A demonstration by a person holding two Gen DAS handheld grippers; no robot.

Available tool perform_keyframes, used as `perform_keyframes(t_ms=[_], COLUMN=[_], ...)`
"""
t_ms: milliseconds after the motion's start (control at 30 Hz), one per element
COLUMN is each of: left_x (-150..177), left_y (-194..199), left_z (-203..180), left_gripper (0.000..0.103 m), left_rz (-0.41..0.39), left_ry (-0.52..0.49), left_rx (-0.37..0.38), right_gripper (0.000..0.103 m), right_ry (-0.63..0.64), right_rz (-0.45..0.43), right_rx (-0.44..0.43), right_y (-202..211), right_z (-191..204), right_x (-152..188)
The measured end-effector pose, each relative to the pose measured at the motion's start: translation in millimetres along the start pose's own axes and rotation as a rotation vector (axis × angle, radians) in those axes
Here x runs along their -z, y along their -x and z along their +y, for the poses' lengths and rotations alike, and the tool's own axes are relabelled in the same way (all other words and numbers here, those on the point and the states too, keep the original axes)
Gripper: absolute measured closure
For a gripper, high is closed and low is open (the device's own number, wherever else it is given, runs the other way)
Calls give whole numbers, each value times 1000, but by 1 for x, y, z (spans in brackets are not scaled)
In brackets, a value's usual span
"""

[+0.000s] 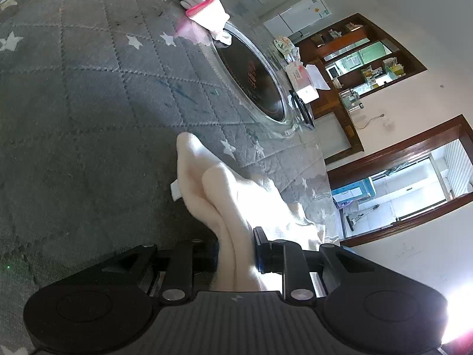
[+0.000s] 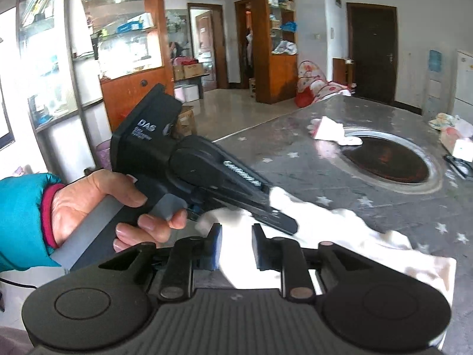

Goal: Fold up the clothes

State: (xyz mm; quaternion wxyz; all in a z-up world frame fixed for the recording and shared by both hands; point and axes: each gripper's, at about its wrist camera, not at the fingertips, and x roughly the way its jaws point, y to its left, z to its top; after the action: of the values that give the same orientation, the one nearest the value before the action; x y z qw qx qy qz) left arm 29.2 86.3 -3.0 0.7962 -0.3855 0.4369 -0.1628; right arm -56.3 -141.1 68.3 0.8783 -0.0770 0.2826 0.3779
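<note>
Star-quilted grey table cover [image 1: 88, 94] carries a cream garment [image 1: 212, 195], bunched and pinched between the left gripper [image 1: 235, 256] jaws, while the right gripper [image 2: 236, 247] stands spread over blown-out white cloth. Folding well likely means drawing the pinched edge taut; glare hides the garment's outline, with a pink-trimmed white piece [image 1: 207, 11] lying beyond

A garment [image 2: 340, 224] lay on the desk [image 2: 295, 165], its near end between the left tongs [image 1: 235, 254]. Behind it sat a round plate [image 2: 387, 159], a glove [image 2: 331, 131] overlapping the far rim.
</note>
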Motion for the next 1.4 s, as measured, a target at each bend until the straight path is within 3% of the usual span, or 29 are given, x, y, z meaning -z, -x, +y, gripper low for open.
perform_keyframes(t_ms=[100, 333, 533, 633, 900, 933, 967, 1067, 1400], left_x=[0, 2, 2, 3, 3, 3, 4, 4, 10], left_y=[0, -1, -1, 0, -1, -2, -2, -2, 7], left_z=[-1, -5, -7, -7, -10, -10, -10, -14, -39], left_gripper=[79, 79, 79, 79, 79, 79, 79, 79, 83], left_rz=[-2, -8, -11, -12, -16, -17, -18, -21, -48], left_ry=[-9, -38, -51, -57, -77, -79, -82, -103, -216], left_rx=[-3, -21, -31, -35, -48, -49, -50, -63, -62], right_gripper=[81, 80, 74, 69, 69, 70, 81, 92, 94], right_ry=[-36, -199, -356, -401, -494, -494, -496, -507, -463], right_rz=[-8, 14, 33, 34, 12, 8, 6, 0, -95], right_rx=[51, 286, 390, 390, 349, 345, 341, 323, 379], right_y=[11, 30, 30, 26, 16, 15, 15, 14, 46], right_z=[-18, -92, -151, -166, -178, -177, -177, -173, -146], right_x=[5, 26, 48, 57, 72, 72, 72, 70, 58])
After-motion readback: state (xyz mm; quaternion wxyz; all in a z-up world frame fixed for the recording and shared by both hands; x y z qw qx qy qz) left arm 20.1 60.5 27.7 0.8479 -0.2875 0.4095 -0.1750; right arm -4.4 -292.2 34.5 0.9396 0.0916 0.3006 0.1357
